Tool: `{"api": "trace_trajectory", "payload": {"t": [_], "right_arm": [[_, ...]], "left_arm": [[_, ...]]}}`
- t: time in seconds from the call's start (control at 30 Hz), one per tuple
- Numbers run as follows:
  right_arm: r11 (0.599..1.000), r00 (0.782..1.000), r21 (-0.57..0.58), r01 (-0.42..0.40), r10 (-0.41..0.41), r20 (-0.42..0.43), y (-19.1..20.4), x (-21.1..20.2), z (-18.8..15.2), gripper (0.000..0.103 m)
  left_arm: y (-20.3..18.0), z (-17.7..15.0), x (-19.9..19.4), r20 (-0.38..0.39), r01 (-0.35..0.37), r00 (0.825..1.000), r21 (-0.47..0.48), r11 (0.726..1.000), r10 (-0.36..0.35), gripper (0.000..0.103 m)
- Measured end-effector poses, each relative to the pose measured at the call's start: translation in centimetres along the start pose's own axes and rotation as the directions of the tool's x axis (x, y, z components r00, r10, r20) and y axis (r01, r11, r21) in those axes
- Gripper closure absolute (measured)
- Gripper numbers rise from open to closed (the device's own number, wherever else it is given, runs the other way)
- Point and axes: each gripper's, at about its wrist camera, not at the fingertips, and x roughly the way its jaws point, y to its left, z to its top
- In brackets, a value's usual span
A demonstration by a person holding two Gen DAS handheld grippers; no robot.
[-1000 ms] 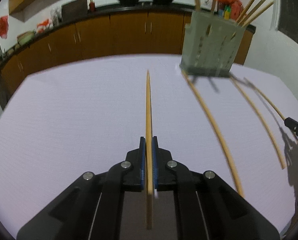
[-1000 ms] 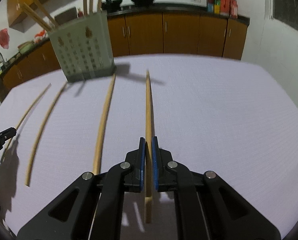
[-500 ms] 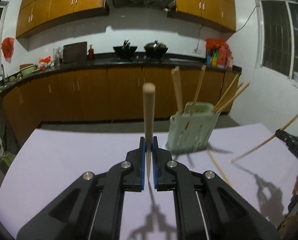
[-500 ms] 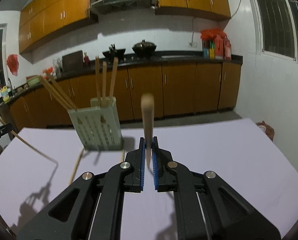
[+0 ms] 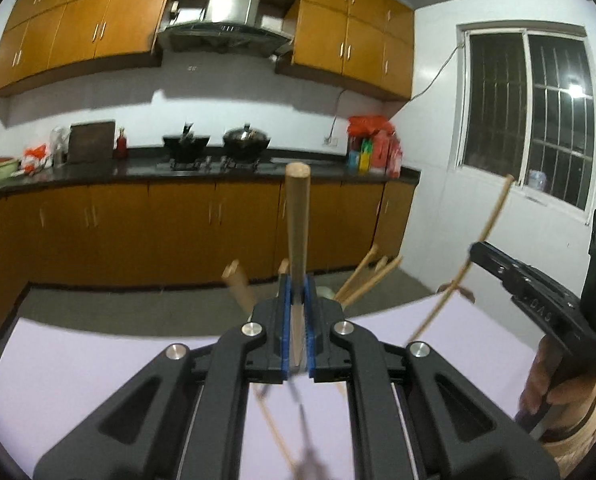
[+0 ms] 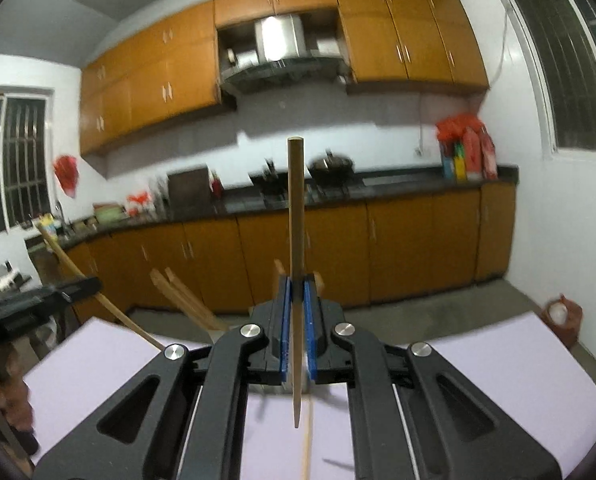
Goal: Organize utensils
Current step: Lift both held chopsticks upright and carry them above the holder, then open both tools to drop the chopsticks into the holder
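My left gripper (image 5: pixel 296 284) is shut on a wooden chopstick (image 5: pixel 297 220) that stands upright, thick end up. My right gripper (image 6: pixel 296 284) is shut on another chopstick (image 6: pixel 296 220), also upright, its thin tip hanging below the jaws. The right gripper also shows at the right of the left wrist view (image 5: pixel 477 250) with its chopstick (image 5: pixel 493 216). The left gripper also shows in the right wrist view (image 6: pixel 94 282). The utensil holder is mostly hidden behind each gripper; only its chopsticks (image 5: pixel 363 280) poke out. A loose chopstick (image 5: pixel 276 436) lies on the lilac table (image 5: pixel 98 360).
Another loose chopstick (image 6: pixel 307 436) lies on the table under the right gripper. Beyond the far table edge are the floor, brown kitchen cabinets (image 5: pixel 138 228) and a counter with woks (image 5: pixel 246 140). A window (image 5: pixel 529 124) is on the right wall.
Both grippers lifted their chopsticks off the table and tipped them upright. Both moved in close to the holder, which is now mostly hidden behind the jaws.
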Motion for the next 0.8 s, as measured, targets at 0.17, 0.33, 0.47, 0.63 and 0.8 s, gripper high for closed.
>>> {"api": "trace_trajectory", "payload": {"t": [0.17,0.33,0.47,0.63,0.8], "right_arm": [[1.000,0.994,0.012,-0.026,0.024,0.102,0.9,1.4,2.8,0.096],[0.999,0.985,0.014,-0.043,0.040,0.165,1.2,4.2,4.0,0.096],[1.000,0.989,0.000,-0.030,0.030,0.148,1.4,7.2,2.5,0.096],[1.000,0.999,-0.010,-0.013,0.013,0.053,1.2,10.3,-0.4,0.096],[1.000,1.000,-0.011,-0.015,0.015,0.003,1.1,10.7,-1.5,0.094]], "left_arm": [[-1.4,3.3,2.0,0.055,0.003,0.998,0.001,1.000,-0.003,0.096],[-1.5,5.0,4.1,0.084,-0.066,0.994,0.022,0.998,0.064,0.096],[-1.2,4.4,6.6,0.046,-0.084,0.996,0.035,0.996,0.083,0.096],[-0.3,2.8,9.3,-0.019,-0.082,0.996,0.031,0.996,0.083,0.096],[0.8,1.5,11.2,-0.066,-0.085,0.994,0.004,0.996,0.085,0.096]]}}
